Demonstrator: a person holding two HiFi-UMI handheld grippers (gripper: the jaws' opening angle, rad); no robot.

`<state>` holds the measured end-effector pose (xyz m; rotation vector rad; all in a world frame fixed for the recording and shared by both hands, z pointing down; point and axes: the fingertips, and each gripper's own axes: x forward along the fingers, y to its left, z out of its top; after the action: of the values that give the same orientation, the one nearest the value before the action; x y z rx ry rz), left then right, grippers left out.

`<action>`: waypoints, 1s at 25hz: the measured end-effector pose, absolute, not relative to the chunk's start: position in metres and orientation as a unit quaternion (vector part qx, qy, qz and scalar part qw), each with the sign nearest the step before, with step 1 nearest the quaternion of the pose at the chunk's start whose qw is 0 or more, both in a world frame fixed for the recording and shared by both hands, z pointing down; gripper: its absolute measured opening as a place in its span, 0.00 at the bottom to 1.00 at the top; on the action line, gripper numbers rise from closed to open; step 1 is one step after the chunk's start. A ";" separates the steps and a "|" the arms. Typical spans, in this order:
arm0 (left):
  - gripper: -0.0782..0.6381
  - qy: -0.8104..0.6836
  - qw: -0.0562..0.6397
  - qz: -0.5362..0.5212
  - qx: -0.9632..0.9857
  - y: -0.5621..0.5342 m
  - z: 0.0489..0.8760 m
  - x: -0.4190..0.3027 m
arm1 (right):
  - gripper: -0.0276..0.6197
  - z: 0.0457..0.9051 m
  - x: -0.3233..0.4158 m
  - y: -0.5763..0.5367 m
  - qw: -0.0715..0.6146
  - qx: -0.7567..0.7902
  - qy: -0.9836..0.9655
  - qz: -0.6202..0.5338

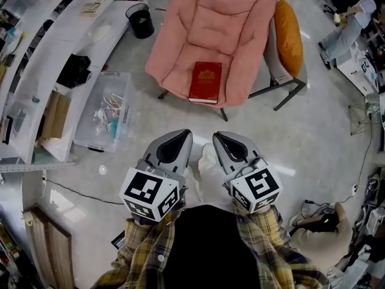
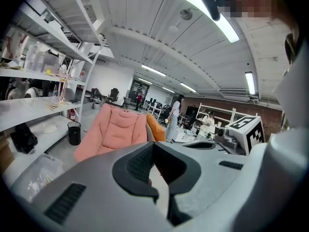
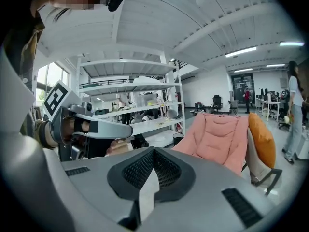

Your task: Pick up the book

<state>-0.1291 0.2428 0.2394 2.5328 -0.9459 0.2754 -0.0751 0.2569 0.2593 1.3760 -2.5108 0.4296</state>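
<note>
The red book lies flat on the seat of a pink padded chair. It is about midway along the seat's front edge, with its near end right at that edge and its gold-stamped cover facing up. An orange cushion stands wedged against the chair's right arm. Nothing is touching the book.

The person stands on the pale floor facing the chair, plaid sleeves drawn in close to the body, with a gripper in each hand. The left gripper and the right gripper are side by side, near each other but not touching. Both point toward the chair's front edge and are well short of it. Each one's own view shows its two jaws closed tip to tip, with nothing between the dark pads. Past the tips, the pink chair back and the orange cushion are visible.

A black waste bin stands on the floor off the chair's left side. Nearer the person on that side, a clear plastic tub of small odds and ends sits against the foot of long white shelves. Cables trail over the floor to the right.
</note>
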 end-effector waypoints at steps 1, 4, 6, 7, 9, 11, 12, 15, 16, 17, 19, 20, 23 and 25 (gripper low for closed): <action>0.11 -0.341 0.212 0.099 0.911 0.236 0.241 -0.126 | 0.06 0.261 -0.071 0.250 0.124 0.472 -0.860 0.149; 0.11 -0.346 0.213 0.097 0.909 0.213 0.244 -0.115 | 0.06 0.265 -0.058 0.226 0.124 0.470 -0.861 0.149; 0.11 -0.349 0.212 0.096 0.908 0.195 0.245 -0.107 | 0.06 0.264 -0.050 0.208 0.123 0.467 -0.863 0.147; 0.11 -0.351 0.212 0.095 0.907 0.186 0.244 -0.103 | 0.06 0.264 -0.047 0.198 0.123 0.465 -0.864 0.145; 0.11 -0.356 0.208 0.092 0.906 0.165 0.242 -0.094 | 0.06 0.263 -0.038 0.178 0.124 0.460 -0.868 0.141; 0.11 -0.361 0.204 0.087 0.906 0.143 0.239 -0.082 | 0.06 0.261 -0.027 0.157 0.125 0.456 -0.871 0.136; 0.11 -0.362 0.202 0.085 0.906 0.133 0.237 -0.076 | 0.06 0.259 -0.020 0.146 0.125 0.455 -0.872 0.133; 0.11 -0.366 0.197 0.080 0.906 0.108 0.231 -0.057 | 0.06 0.253 0.002 0.119 0.121 0.455 -0.873 0.129; 0.11 -0.367 0.198 0.078 0.905 0.102 0.231 -0.051 | 0.06 0.251 0.009 0.112 0.117 0.454 -0.874 0.130; 0.11 -0.368 0.201 0.077 0.905 0.096 0.230 -0.045 | 0.06 0.250 0.015 0.107 0.113 0.453 -0.874 0.133; 0.11 -0.368 0.207 0.077 0.903 0.088 0.231 -0.036 | 0.06 0.250 0.025 0.099 0.108 0.452 -0.875 0.137; 0.11 -0.369 0.208 0.079 0.903 0.084 0.231 -0.033 | 0.06 0.250 0.029 0.095 0.107 0.452 -0.875 0.139; 0.11 -0.370 0.208 0.085 0.901 0.073 0.231 -0.023 | 0.06 0.252 0.037 0.085 0.105 0.446 -0.876 0.149; 0.11 -0.372 0.211 0.085 0.900 0.066 0.231 -0.020 | 0.06 0.256 0.041 0.079 0.105 0.444 -0.877 0.154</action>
<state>-0.0196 0.0659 0.2313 2.4998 -1.0334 0.2373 0.0409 0.0787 0.2557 1.3074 -2.5834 0.4534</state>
